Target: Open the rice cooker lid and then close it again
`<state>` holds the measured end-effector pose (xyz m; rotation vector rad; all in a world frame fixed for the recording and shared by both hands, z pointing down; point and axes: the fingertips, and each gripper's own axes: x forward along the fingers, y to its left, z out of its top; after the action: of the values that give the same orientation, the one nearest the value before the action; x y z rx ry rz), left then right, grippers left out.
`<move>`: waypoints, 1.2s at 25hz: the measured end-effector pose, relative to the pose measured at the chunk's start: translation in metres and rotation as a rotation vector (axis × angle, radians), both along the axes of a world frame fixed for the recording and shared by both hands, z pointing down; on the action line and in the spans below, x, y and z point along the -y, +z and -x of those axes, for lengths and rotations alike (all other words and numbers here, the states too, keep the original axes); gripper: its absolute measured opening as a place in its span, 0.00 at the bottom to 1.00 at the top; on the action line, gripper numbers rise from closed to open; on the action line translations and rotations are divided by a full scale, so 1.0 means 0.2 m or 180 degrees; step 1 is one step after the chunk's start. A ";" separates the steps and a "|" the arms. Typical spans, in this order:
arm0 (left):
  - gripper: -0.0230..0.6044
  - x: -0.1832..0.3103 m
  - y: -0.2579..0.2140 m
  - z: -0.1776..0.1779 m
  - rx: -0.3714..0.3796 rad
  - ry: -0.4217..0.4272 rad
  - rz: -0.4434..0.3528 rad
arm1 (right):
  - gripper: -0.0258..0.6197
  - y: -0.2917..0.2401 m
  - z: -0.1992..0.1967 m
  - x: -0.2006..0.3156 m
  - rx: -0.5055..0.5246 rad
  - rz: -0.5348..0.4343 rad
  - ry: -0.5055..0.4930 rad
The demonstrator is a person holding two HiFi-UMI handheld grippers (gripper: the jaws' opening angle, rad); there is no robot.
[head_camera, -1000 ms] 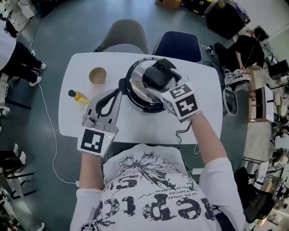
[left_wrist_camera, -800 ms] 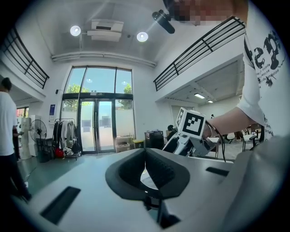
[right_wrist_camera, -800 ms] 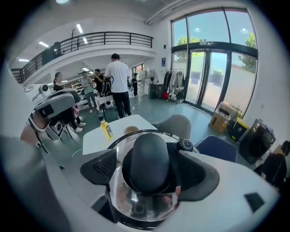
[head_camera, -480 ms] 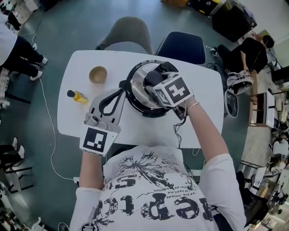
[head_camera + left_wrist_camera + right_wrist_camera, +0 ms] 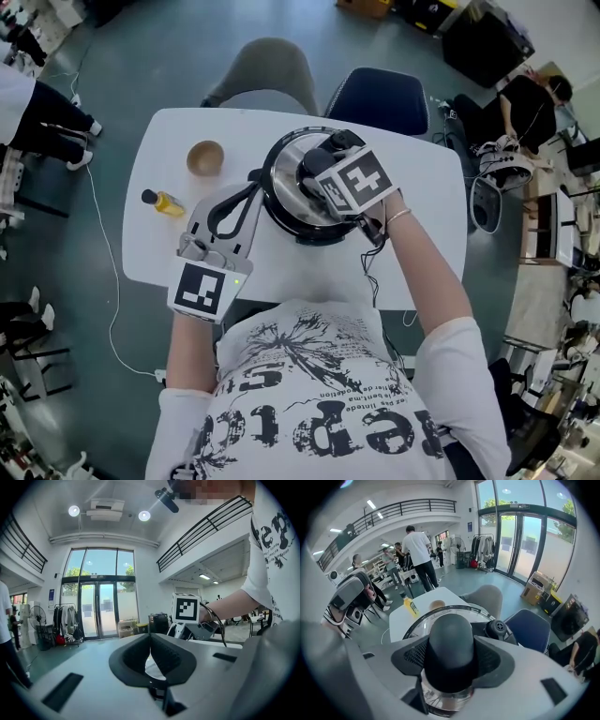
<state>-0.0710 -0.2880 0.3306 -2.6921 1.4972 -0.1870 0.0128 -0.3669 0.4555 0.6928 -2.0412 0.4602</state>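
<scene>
Right tongs [image 5: 451, 656], jaws just closing, are clamping the domed lid knob [image 5: 451, 630]; left tongs [image 5: 150, 641] are lying shut, empty. Knob is tapering upward: pads may slip off when lifting.

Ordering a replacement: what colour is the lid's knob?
Black knob, clearest in the right gripper view.

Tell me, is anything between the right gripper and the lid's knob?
Nothing is in the way. The right gripper's jaws have just been closing and press on the knob of the lid.
</scene>
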 end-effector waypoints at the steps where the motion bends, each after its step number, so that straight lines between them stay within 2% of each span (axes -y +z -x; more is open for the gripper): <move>1: 0.06 0.00 0.00 0.00 0.0002 -0.0010 -0.0006 | 0.49 0.00 0.00 0.01 0.0008 -0.0012 0.0009; 9: 0.06 -0.06 0.02 0.02 -0.0011 -0.0170 -0.0015 | 0.49 -0.05 -0.02 0.02 0.0164 -0.0130 0.0075; 13: 0.06 -0.09 0.03 0.02 -0.0014 -0.0214 -0.0018 | 0.49 -0.06 -0.03 -0.03 0.0130 -0.0219 -0.0005; 20: 0.06 -0.19 0.02 -0.06 0.0019 -0.0115 -0.0069 | 0.49 -0.11 -0.09 -0.20 0.0220 -0.0211 -0.0014; 30: 0.06 -0.49 0.00 -0.12 -0.0027 0.0000 -0.0080 | 0.49 -0.12 -0.29 -0.53 0.0213 -0.0281 0.0193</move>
<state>-0.0475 -0.1904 0.3299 -2.6768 1.4918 -0.1560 0.0709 -0.2616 0.4315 0.8041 -2.1182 0.4354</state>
